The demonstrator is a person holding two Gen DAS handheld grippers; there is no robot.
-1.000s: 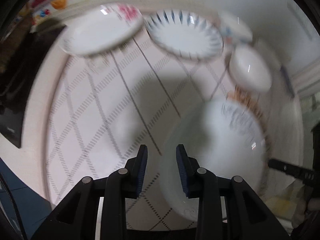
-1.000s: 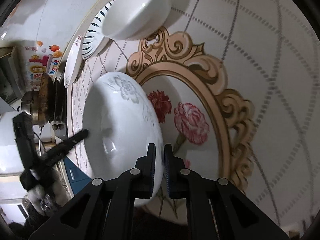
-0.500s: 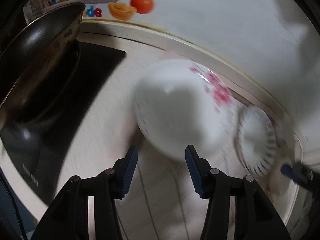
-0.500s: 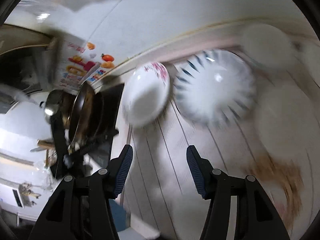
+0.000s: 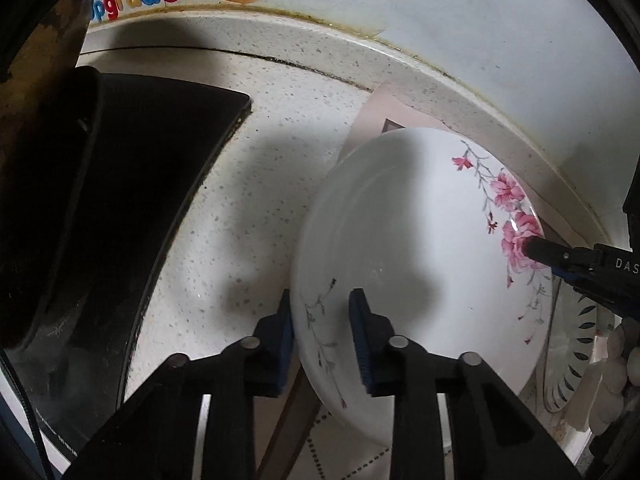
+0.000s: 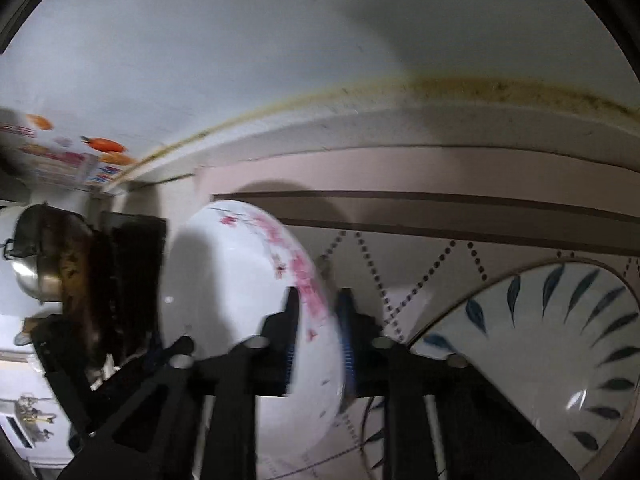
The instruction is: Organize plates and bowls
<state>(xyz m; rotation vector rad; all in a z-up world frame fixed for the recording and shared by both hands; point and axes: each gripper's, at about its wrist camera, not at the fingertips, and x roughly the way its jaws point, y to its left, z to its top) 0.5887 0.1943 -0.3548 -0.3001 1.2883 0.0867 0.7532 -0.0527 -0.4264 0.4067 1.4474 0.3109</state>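
A white plate with pink flowers (image 5: 416,248) lies on the counter by the back wall. My left gripper (image 5: 322,336) is open, its two blue pads straddling the plate's near rim, one under and one over it. My right gripper (image 6: 318,332) straddles the opposite rim of the same plate (image 6: 240,280) at the pink flowers, its jaws a little apart on either side of the rim. Its tip shows in the left wrist view (image 5: 560,256) at the plate's far right rim. A white plate with blue leaf marks (image 6: 540,352) lies to the right.
A black stove top (image 5: 132,184) with a dark pan (image 5: 36,128) lies left of the plate. The speckled counter (image 5: 248,168) meets the wall ledge (image 5: 360,60) close behind. A patterned mat (image 6: 440,248) is under the plates. A steel pot (image 6: 36,264) stands far left.
Both grippers have swung from the large bowl over to the flowered plate at the back. The right gripper let go of the bowl and opened. Each now straddles one rim.
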